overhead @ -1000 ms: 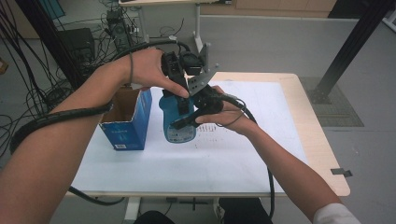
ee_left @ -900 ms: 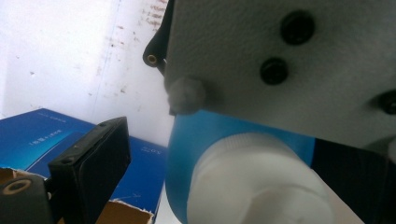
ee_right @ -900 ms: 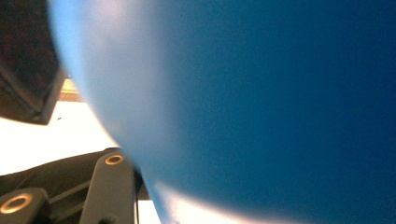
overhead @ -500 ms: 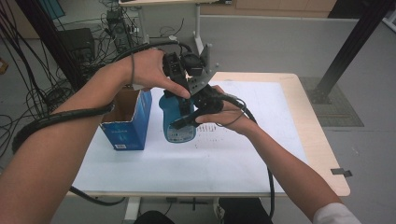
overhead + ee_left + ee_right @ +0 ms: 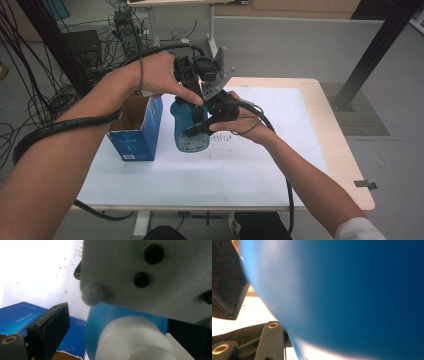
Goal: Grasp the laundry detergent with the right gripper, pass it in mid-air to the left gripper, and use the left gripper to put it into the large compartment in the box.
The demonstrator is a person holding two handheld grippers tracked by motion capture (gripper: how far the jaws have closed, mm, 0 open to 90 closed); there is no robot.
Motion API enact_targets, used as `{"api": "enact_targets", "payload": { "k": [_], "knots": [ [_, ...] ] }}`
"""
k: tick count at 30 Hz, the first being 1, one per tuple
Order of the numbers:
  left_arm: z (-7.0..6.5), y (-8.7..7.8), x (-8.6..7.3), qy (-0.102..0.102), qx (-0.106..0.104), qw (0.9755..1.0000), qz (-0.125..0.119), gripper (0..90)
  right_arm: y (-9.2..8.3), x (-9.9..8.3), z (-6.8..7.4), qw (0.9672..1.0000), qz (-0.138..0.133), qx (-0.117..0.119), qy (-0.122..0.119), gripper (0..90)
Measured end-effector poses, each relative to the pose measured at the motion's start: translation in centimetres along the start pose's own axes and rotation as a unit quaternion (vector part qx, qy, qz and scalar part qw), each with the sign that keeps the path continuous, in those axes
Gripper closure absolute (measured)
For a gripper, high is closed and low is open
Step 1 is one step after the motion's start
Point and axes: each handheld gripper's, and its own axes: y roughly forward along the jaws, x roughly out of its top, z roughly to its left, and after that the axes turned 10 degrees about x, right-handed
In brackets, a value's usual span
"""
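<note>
One table [image 5: 320, 165], its top covered by one white sheet [image 5: 165, 180] that bears some small dark print, too fine to read. All else is placed from the bottle.

One open blue box [image 5: 134, 131] stands on the sheet just left of the bottle; it has white writing low on its front, too small to read from the high view, and a faint line of characters on its blue side in the left gripper view [image 5: 17, 316], also illegible.

One blue bottle [image 5: 190, 127] with a white cap [image 5: 132, 340] is held upright above the sheet near the middle of the table. A pale label low on its front cannot be read.

Two grippers meet at it. The right gripper [image 5: 200, 125] is clamped on the bottle's body from the right, jaws drawn tight against the blue wall (which looms large in the right gripper view). The left gripper [image 5: 192, 82] sits at the bottle's top by the cap; one black jaw stands clear to the side of the cap, and I cannot tell how wide it stands or whether it grips.
</note>
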Motion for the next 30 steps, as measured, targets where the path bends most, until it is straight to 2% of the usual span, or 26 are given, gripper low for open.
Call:
{"api": "enact_targets", "payload": {
  "k": [30],
  "knots": [
    [0.04, -0.13, -0.36, 0.001, 0.004, 1.0000, -0.003, 7.1, 0.11, 0.13, 0.02, 1.0000, -0.002, -0.003, -0.002, 43.8]
  ]
}}
